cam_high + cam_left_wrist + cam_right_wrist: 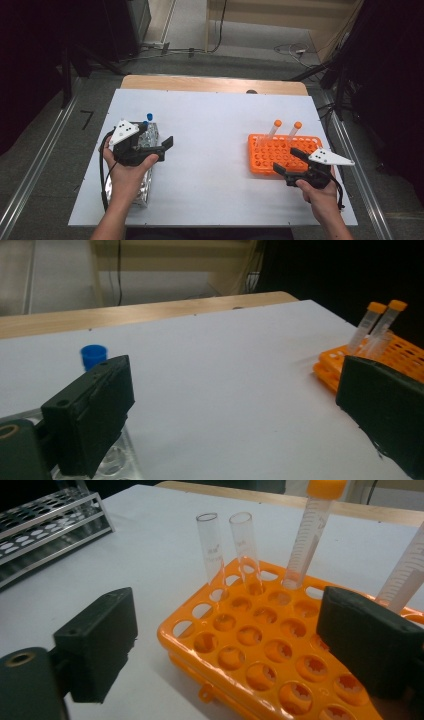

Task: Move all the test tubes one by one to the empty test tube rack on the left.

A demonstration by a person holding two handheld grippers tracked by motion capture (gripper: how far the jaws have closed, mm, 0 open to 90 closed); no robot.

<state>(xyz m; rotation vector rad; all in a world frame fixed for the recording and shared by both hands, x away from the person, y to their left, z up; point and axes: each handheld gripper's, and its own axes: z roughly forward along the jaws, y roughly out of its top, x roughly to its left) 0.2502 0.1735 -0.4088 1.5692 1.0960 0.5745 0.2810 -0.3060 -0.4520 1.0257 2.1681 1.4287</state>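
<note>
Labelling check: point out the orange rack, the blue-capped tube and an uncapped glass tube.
orange rack (260, 650), right gripper view, holed top face.
blue-capped tube (93, 355), left gripper view, its cap.
uncapped glass tube (212, 547), right gripper view, upper wall.

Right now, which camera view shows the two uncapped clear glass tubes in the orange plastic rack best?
The right gripper view: the two uncapped clear glass tubes stand close and sharp at the far edge of the orange plastic rack. The high view gives faint streaks; the left gripper view blurs them behind the capped tubes.

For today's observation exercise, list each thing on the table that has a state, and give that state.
Left gripper: open, holding nothing.
Right gripper: open, holding nothing.
Orange rack: mostly vacant holes.
Orange-capped tubes: capped, standing in the orange rack.
Clear tubes: uncapped, upright.
Blue-capped tube: capped.
</note>
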